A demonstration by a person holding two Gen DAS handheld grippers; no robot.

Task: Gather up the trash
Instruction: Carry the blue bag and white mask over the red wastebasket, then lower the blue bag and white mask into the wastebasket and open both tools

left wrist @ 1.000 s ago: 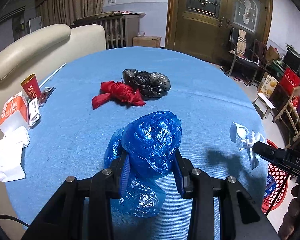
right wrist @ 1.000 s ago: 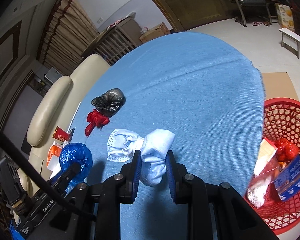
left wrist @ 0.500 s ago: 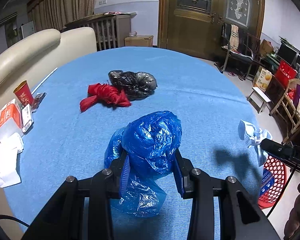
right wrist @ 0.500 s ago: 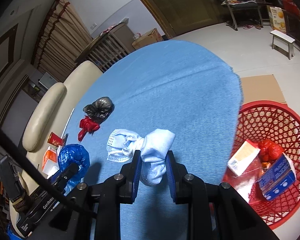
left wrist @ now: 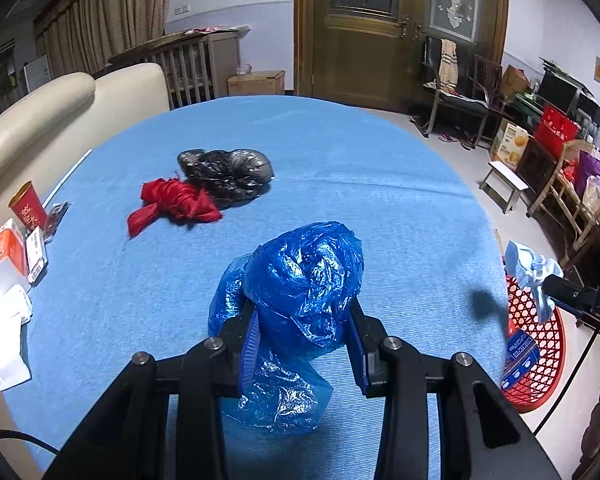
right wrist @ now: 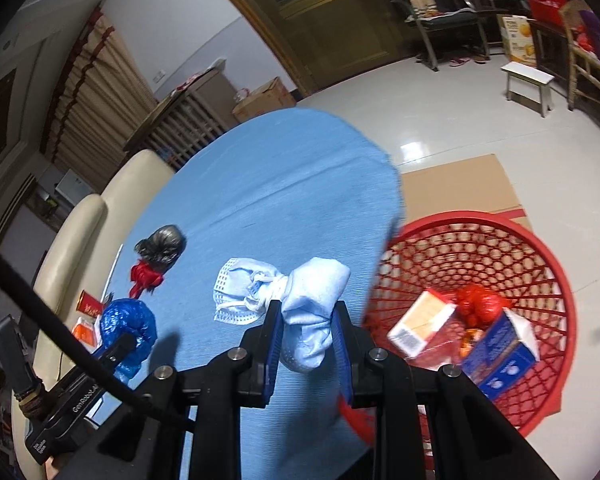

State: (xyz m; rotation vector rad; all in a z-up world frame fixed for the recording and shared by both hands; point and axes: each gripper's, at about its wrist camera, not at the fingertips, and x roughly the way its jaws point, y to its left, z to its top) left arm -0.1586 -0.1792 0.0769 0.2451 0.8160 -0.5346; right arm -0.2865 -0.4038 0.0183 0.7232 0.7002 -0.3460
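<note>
Change since earlier frame: both hands are travelling toward the edge of the surface; the red basket (right wrist: 476, 240) is now filling much more of the right wrist view, and the red and black bags are sliding further off in the left view.
Left gripper (left wrist: 304, 344): holding a crumpled blue plastic bag (left wrist: 300, 292), its jaws partly closed around the bundle, just above the blue-covered surface (left wrist: 380, 208).
Right gripper (right wrist: 306, 336): clamped narrow on a knotted pale blue face mask (right wrist: 296, 300), hanging at the surface's edge, beside the basket rim.
Trash already collected: a carton (right wrist: 420, 324), a red bag (right wrist: 480, 308) and a blue box (right wrist: 500, 352) are lying inside the basket on the floor.
Trash still waiting: a red plastic bag (left wrist: 172, 204) touching a black plastic bag (left wrist: 228, 172), mid-surface.
Step in hand: carrying two pieces to the basket, by my reading.
Next move: the mask probably needs carrying further over the basket opening before the jaws part; the blue bag would follow.
Hard to make out: the basket's near rim is hiding behind the right gripper; items at the left edge, a red cup (left wrist: 28, 208) and white tissue (left wrist: 4, 340), are distorted; the person is barely showing.
</note>
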